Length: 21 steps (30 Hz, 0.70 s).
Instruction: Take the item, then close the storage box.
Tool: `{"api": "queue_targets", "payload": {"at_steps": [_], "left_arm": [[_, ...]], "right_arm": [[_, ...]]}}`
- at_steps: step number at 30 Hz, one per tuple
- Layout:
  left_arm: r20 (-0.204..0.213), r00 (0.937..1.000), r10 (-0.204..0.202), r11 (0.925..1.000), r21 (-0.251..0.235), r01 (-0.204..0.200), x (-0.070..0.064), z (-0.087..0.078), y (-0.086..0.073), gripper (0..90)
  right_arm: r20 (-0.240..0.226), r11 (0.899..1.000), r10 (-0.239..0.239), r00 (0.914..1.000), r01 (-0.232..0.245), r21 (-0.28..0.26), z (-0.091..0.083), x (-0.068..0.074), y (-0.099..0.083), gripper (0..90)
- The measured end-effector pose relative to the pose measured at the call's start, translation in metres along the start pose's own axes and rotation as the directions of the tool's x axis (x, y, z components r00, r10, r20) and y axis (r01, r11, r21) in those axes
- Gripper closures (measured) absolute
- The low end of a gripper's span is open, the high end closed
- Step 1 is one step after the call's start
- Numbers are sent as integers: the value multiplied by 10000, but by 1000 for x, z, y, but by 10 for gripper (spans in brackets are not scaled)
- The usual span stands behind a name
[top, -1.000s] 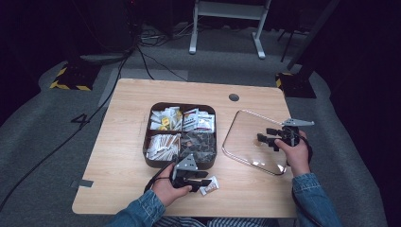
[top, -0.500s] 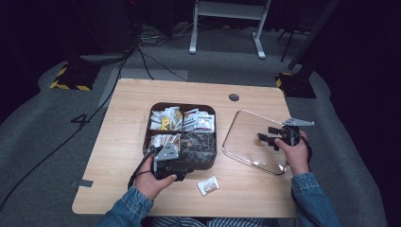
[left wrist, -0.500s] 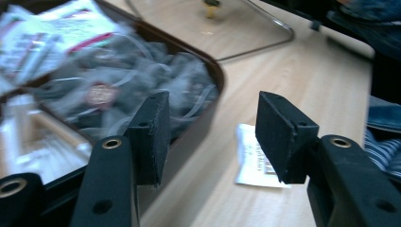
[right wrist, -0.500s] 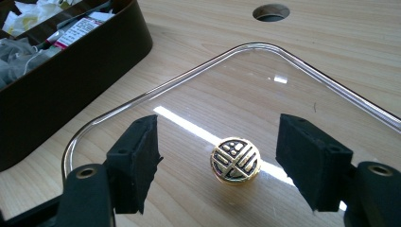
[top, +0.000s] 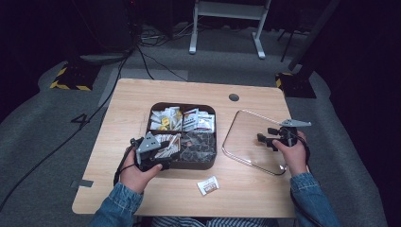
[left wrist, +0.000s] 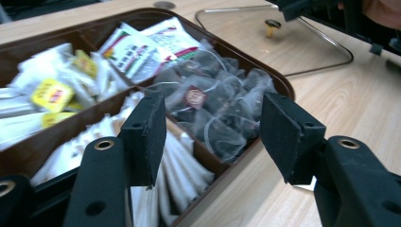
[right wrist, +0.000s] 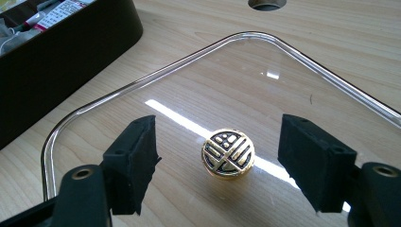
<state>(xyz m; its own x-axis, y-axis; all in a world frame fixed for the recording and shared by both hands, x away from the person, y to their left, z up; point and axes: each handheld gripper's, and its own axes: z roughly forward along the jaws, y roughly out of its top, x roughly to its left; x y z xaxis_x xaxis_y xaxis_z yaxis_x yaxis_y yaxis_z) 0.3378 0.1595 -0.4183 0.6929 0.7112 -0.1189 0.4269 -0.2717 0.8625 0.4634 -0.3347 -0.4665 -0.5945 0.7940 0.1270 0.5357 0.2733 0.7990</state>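
A dark brown tray (top: 213,163) with four compartments holds tea bags and sachets. My left gripper (top: 166,152) hovers at its front left part, open, with nothing between the jaws. Through those jaws (left wrist: 210,137) I look at dark mesh tea bags (left wrist: 213,109) and white sachets (left wrist: 61,151). The clear glass lid (top: 250,142) lies flat on the table to the right of the tray. My right gripper (top: 265,135) sits low over it, open, its jaws (right wrist: 217,142) standing on either side of the lid's gold knob (right wrist: 228,153) without touching it.
One loose sachet (top: 208,185) lies on the wooden table (top: 132,99) in front of the tray. A round cable hole (top: 233,97) is at the back. The tray's dark wall (right wrist: 61,52) stands left of the lid.
My left gripper has moved left and away from the loose sachet to the tray's front left part. The sachet stays on the table. The right gripper has not moved.
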Motion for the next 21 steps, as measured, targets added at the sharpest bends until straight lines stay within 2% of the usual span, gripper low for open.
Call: {"api": "queue_targets", "payload": {"at_steps": [3, 8, 10, 14, 18, 21], "left_arm": [[-290, 9988, -400, 9988, -292, 392, 9, -9, 0, 412], [-960, 9926, -744, 9961, -552, 693, 23, -22, -2, 399], [-1433, 9872, -702, 9967, -507, 635, 29, -26, -4, 392], [-2117, 9740, -809, 9963, -458, 728, 42, -33, -10, 382], [-2491, 9634, -989, 9950, -371, 926, 54, -37, -16, 371], [-2821, 9527, -1126, 9936, -350, 1071, 63, -38, -20, 364]], "right_arm": [[40, 9999, -122, 9999, 122, 55, 3, 1, 0, 291], [155, 9997, -173, 9997, 171, 148, 11, 2, -2, 285], [227, 9996, -176, 9996, 171, 223, 15, 2, -4, 284], [503, 9985, -389, 9980, 369, 411, 22, 2, -6, 284], [670, 9977, -395, 9970, 356, 585, 28, 1, -8, 303], [646, 9956, -507, 9966, 454, 818, 32, 1, -11, 338]]}}
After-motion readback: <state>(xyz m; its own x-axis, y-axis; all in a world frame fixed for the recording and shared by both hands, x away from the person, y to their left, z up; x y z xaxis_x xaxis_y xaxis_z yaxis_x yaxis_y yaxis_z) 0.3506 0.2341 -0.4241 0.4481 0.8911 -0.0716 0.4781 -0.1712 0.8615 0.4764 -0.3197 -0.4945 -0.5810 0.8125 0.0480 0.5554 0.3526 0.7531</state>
